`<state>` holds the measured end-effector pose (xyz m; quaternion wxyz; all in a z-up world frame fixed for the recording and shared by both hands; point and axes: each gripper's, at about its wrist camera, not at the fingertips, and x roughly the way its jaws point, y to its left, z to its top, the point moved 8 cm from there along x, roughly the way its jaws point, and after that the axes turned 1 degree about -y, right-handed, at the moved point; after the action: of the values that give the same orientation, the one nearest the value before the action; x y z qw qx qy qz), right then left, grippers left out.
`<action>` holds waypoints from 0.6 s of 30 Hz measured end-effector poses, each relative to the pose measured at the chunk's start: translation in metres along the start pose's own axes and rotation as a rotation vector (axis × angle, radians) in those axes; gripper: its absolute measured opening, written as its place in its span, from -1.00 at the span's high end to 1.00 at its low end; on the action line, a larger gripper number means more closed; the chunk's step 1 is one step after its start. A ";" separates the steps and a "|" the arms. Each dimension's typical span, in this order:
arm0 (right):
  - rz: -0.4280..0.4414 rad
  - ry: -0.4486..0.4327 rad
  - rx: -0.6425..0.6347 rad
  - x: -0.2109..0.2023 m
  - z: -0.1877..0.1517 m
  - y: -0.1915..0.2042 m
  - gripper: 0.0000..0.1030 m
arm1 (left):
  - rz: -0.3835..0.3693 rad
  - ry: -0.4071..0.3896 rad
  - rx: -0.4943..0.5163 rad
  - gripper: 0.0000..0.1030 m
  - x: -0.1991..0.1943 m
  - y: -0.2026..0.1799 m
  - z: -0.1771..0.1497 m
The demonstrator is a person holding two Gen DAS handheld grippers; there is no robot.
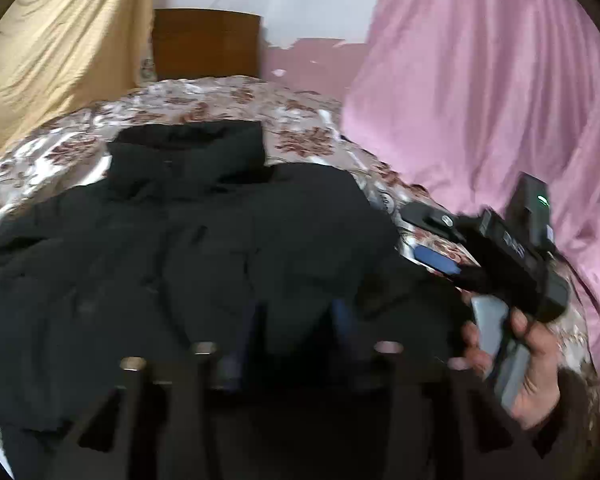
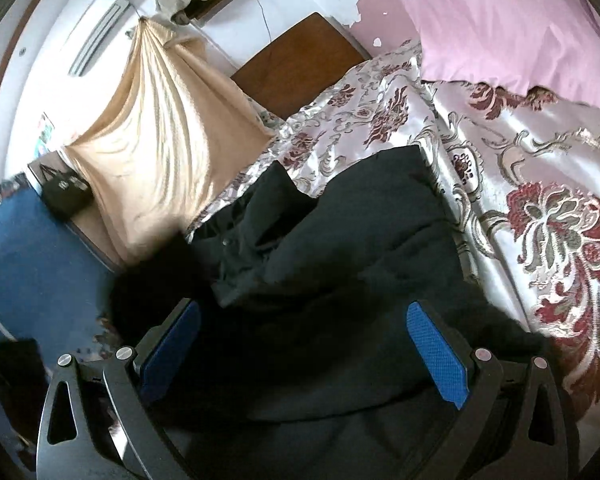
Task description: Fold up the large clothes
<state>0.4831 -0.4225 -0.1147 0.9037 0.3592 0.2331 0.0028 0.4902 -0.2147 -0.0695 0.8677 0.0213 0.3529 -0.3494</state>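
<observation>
floral bedspread (image 1: 204,104), black jacket (image 1: 180,248) collar toward headboard, hem cut off, left gripper (image 1: 296,320) fingers blurred, parted over cloth, right gripper (image 2: 304,344) fingers wide apart, empty

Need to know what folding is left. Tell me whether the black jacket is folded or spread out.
Partly folded: the black jacket lies bunched on the flowered bedspread, its near side doubled over.
</observation>
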 end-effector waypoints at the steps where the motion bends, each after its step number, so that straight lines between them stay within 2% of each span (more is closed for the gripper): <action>1: 0.017 0.005 0.013 0.001 -0.001 -0.002 -0.97 | -0.014 -0.008 -0.002 -0.48 -0.004 -0.002 -0.001; 2: 0.051 0.020 0.041 0.005 -0.003 -0.002 -0.97 | -0.032 -0.026 -0.008 -0.62 -0.010 -0.004 -0.002; 5: 0.128 0.093 0.101 0.020 -0.014 -0.001 -0.97 | -0.068 -0.039 -0.033 -0.71 -0.022 -0.010 -0.002; 6: 0.126 0.114 0.100 0.023 -0.018 0.000 -0.97 | -0.066 -0.044 -0.055 -0.71 -0.030 -0.007 -0.003; 8: 0.068 0.173 0.061 0.034 -0.028 0.003 -0.97 | -0.049 -0.060 -0.095 -0.73 -0.039 -0.001 -0.005; 10: 0.035 0.226 0.021 0.041 -0.037 0.010 -0.97 | 0.022 -0.064 -0.136 -0.74 -0.049 0.017 -0.007; 12: 0.036 0.256 0.009 0.047 -0.042 0.019 -0.97 | 0.138 -0.061 -0.201 -0.75 -0.068 0.045 -0.016; 14: 0.045 0.287 0.002 0.051 -0.049 0.027 -0.89 | 0.211 -0.066 -0.268 -0.78 -0.085 0.069 -0.026; 15: 0.046 0.295 -0.001 0.053 -0.052 0.031 -0.57 | 0.264 -0.069 -0.313 -0.80 -0.097 0.086 -0.034; 16: 0.043 0.304 -0.005 0.054 -0.056 0.035 -0.15 | 0.318 -0.073 -0.350 -0.80 -0.110 0.102 -0.042; 18: 0.017 0.312 -0.014 0.058 -0.060 0.039 0.22 | 0.385 -0.066 -0.401 -0.81 -0.127 0.128 -0.056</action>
<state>0.5153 -0.3450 -0.1517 0.8589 0.3502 0.3675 0.0677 0.4721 -0.0274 -0.0588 0.9161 -0.0957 0.3758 -0.1019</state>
